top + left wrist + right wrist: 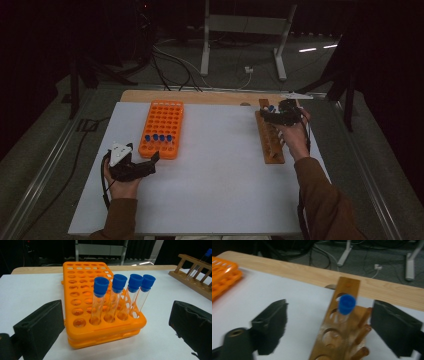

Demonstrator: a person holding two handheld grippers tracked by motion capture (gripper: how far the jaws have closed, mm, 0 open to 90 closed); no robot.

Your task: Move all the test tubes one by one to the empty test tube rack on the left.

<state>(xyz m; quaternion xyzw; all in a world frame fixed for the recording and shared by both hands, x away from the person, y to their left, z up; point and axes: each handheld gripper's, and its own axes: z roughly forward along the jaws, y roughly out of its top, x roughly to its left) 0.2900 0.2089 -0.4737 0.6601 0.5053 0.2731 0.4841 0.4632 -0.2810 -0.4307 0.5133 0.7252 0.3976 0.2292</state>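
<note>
A person's two forearms in long brown fabric sleeves [320,195]. Each hand carries a black two-jaw gripper. The left gripper [150,161] bears a pale grey three-cornered plate [119,153] on top; a thin black cable [104,187] loops from it. The right gripper [267,116] has thick, blocky matte-black jaws.

I see a clear tube with a blue cap [347,304] standing in the wooden rack [337,340], in its second hole from the far end, leaning slightly. The rack lies along the right side of the white worktop [215,175]. Four more blue-capped tubes [120,297] stand side by side in the near row of the orange rack [82,290], left of centre.
</note>
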